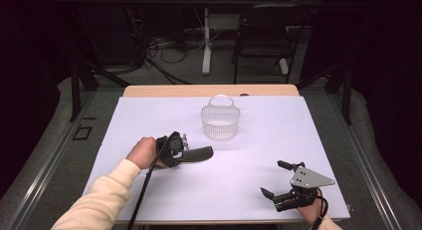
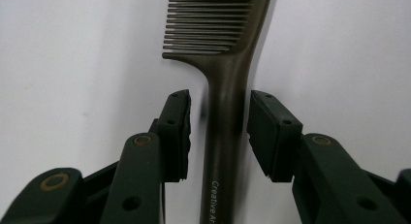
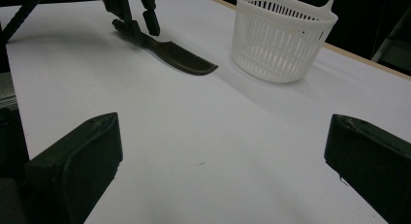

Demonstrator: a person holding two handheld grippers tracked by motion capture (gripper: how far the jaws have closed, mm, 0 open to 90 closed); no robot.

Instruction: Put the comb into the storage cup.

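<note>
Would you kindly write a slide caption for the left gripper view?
Left gripper straddling the dark comb's handle, fingers not yet touching it.

The left gripper (image 1: 185, 149) lies low over the left half of the table (image 1: 259, 190), near its middle, gripped by the left hand (image 1: 142, 153); a cream sleeve (image 1: 99, 197) runs back toward the near edge, and the cable trails alongside it. Its jaws point toward the right edge and stand narrowly parted around a slim handle, small gaps showing on both sides. The right gripper (image 1: 276, 180) sits by the near right corner, held by the right hand (image 1: 313, 210) at the near edge, grey plate on top. Its jaws stand wide apart, pointing toward the table's middle.
</note>
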